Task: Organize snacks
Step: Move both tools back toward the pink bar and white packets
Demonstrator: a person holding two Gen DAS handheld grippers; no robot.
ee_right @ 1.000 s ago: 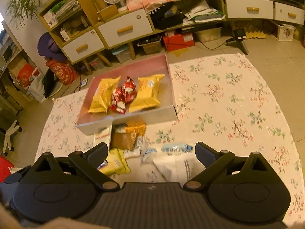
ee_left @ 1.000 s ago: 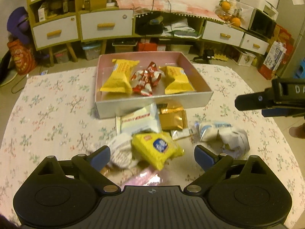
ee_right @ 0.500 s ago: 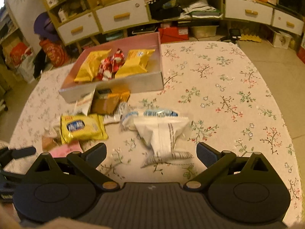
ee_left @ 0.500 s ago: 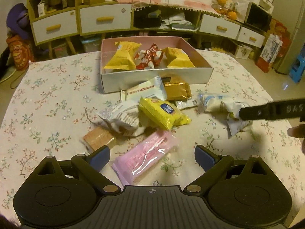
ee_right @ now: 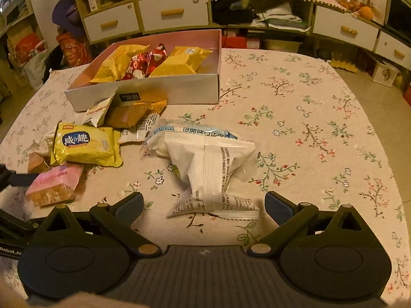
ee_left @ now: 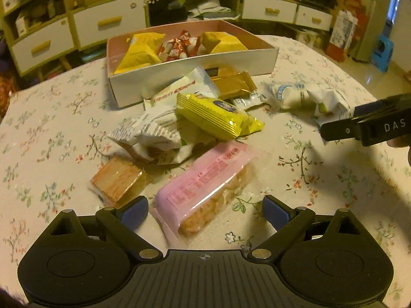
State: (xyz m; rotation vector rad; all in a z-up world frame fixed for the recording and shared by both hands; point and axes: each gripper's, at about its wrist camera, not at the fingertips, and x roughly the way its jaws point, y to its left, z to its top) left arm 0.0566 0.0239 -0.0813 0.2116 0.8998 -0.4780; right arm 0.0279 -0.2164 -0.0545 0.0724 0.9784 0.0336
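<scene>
A pink-lined box [ee_left: 195,70] [ee_right: 154,89] holds two yellow packets and red candies. Loose snacks lie in front of it on the floral table. My left gripper [ee_left: 205,211] is open, its jaws on either side of the near end of a pink biscuit packet [ee_left: 205,182]. A small wafer pack [ee_left: 117,179] lies just left of it. My right gripper [ee_right: 203,205] is open, straddling the near end of a white packet [ee_right: 210,169]. A yellow packet [ee_left: 215,114] [ee_right: 84,145] and a brown packet [ee_left: 235,84] lie further in.
The right gripper's finger shows at the right edge of the left wrist view [ee_left: 364,128]. Drawer cabinets [ee_right: 174,12] and floor clutter stand beyond the table. The table's right half [ee_right: 308,115] is bare cloth.
Both grippers have drawn back and lowered toward the near snacks. The left now frames the pink packet, the right the white packet. Both have stayed open.
</scene>
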